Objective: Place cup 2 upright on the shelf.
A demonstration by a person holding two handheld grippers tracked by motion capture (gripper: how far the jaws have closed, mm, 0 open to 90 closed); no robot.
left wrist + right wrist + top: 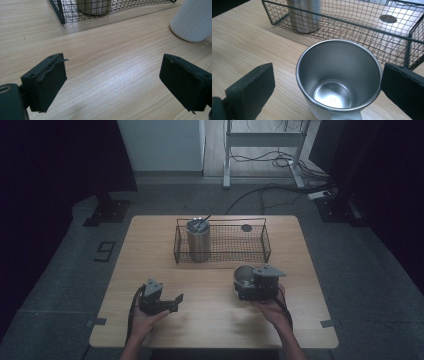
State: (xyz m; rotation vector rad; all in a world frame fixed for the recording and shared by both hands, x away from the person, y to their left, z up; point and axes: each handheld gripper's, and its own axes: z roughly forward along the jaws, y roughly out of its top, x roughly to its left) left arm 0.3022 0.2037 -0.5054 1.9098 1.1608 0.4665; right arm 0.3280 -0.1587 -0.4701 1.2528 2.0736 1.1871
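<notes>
A white ribbed cup (243, 275) with a steel inside (337, 75) stands upright on the wooden table (210, 320), right of centre. My right gripper (241, 282) is open, with one jaw on each side of the cup (329, 75); the right jaw sits close to the rim. Over at the front left, my left gripper (175, 303) is open above bare wood (112, 80), holding nothing. The left gripper view catches the cup (192, 22) at its upper right.
A black wire basket (230, 245) stands at the back middle of the table. A steel tumbler (198, 240) with a straw is upright in its left end (304, 17). A dark round disc (246, 227) shows at the basket's far right. Cables lie on the floor beyond.
</notes>
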